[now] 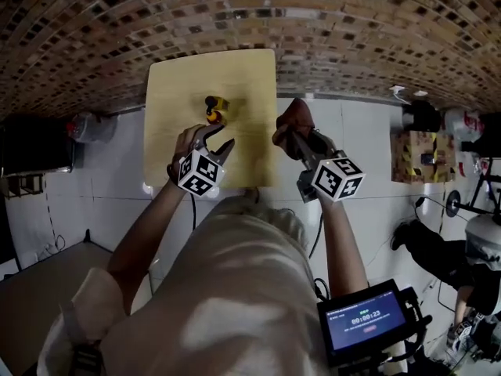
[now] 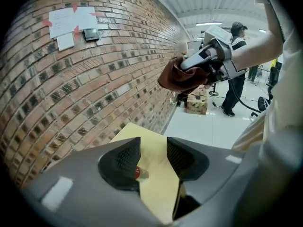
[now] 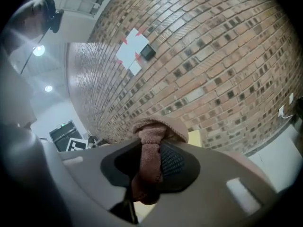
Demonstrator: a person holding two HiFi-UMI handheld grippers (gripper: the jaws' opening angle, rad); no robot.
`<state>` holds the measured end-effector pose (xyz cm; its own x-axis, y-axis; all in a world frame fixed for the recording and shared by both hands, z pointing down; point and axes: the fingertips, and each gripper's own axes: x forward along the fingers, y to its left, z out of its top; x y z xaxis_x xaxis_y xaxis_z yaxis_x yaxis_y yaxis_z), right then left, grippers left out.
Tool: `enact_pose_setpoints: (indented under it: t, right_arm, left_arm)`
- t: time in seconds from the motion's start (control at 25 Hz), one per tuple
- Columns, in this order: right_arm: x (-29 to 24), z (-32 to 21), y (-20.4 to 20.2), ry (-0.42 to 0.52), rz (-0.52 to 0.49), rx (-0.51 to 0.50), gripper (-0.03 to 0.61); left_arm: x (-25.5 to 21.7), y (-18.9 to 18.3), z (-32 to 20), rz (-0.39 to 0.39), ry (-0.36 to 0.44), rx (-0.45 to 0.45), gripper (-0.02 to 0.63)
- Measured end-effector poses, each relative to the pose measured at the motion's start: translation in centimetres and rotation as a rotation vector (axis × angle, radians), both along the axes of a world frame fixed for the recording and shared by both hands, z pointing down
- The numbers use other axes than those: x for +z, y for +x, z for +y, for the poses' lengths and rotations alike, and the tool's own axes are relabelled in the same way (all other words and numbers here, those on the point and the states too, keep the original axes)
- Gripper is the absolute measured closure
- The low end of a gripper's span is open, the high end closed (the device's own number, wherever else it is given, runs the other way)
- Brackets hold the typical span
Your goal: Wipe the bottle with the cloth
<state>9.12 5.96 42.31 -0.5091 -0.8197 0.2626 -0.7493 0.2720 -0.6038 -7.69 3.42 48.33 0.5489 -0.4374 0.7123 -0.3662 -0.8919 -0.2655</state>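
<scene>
A small yellow bottle with a red cap rests on the pale yellow table, toward its far side. My left gripper hovers just on the near side of it, open, with nothing between its fingers. In the left gripper view the bottle shows small, far beyond the left pad, and the gripper stands apart from it. My right gripper is raised beside the table's right edge, shut on a brown cloth. In the right gripper view the cloth is bunched between the pads and bulges past the fingertips.
A brick wall runs behind the table. White floor tiles surround it. A cardboard box and camera gear stand at the right, where a person stands. Papers are taped to the wall. A monitor hangs near my waist.
</scene>
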Motion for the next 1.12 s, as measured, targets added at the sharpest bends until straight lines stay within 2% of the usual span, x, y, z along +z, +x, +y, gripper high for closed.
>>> enact_pose_setpoints:
  t: [0.08,0.32,0.52,0.64,0.88,1.0,1.12]
  right_arm:
    - [-1.6,2.0,0.9,0.03,-0.005,0.005,0.492]
    - [-5.4,9.8,4.4,0.1,0.025,0.02,0.492]
    - [-6.2,15.9,6.9,0.125,0.041,0.024,0.492]
    - [-5.8,18.8,7.1,0.14,0.048,0.018,0.492]
    - [-4.4,23.4,5.6,0.128,0.059,0.0,0.492]
    - [-4.2,24.6,4.0,0.109,0.043,0.034,0.492]
    - [-5.8,24.8,1.1,0.132,0.035,0.057,0.492]
  left_arm:
    - [-0.7,0.9,2.0,0.012,-0.016,-0.03,0.422]
    - [-2.0,4.6,9.2,0.142,-0.101,-0.139,0.433]
    - [-2.4,5.8,15.8,0.208,-0.141,-0.232,0.439]
    - [-2.0,4.2,19.6,0.206,-0.147,-0.285,0.444]
    - [-1.0,-1.3,25.6,0.214,-0.167,-0.417,0.454]
    - [-0.8,-4.3,27.6,0.239,-0.183,-0.464,0.462]
    - [-0.5,-6.8,28.3,0.252,-0.195,-0.476,0.465]
